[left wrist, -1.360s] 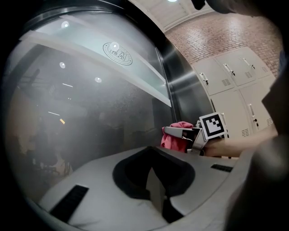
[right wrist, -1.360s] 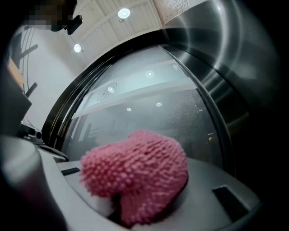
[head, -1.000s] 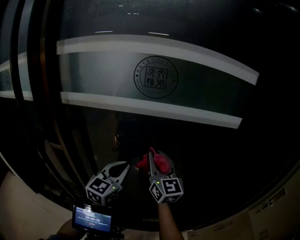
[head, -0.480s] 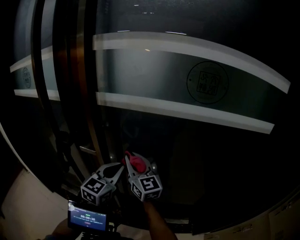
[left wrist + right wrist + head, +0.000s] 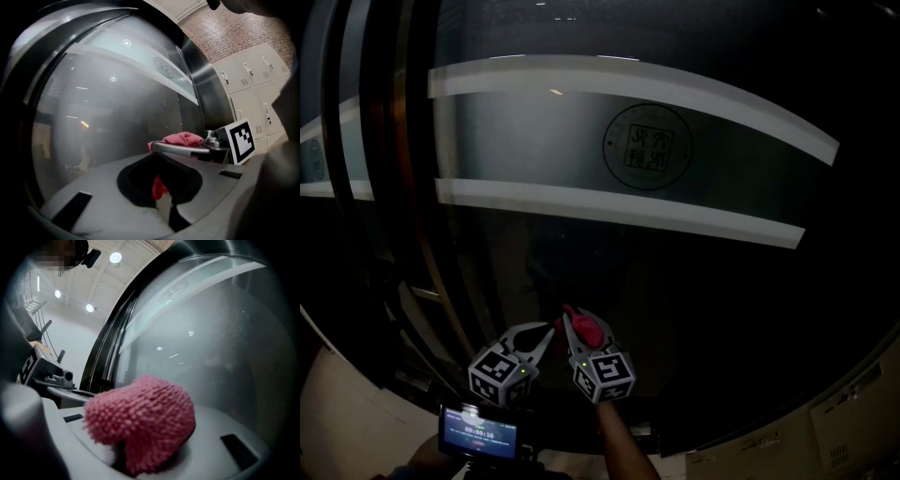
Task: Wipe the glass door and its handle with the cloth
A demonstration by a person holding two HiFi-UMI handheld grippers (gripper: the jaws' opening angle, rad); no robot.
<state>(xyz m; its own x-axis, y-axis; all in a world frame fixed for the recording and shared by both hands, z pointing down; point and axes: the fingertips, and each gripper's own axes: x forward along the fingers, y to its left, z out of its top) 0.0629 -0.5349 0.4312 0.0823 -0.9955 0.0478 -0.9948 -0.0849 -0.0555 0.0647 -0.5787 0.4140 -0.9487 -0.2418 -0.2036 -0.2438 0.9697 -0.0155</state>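
The right gripper [image 5: 579,330] is clamping a nubby pink cloth [image 5: 143,420], bunched into a soft ball, with the smooth dark glass door [image 5: 703,281] lying straight ahead at twelve o'clock; contact is unclear. The left gripper [image 5: 546,330], jaws together and empty, is hovering just beside it at nine o'clock. No handle is showing clearly.

The pink cloth [image 5: 145,408] hides the jaw tips of the right gripper [image 5: 140,437]. On the glass door [image 5: 703,300], at 12 o'clock, the round seal [image 5: 648,146] has characters too small to read.
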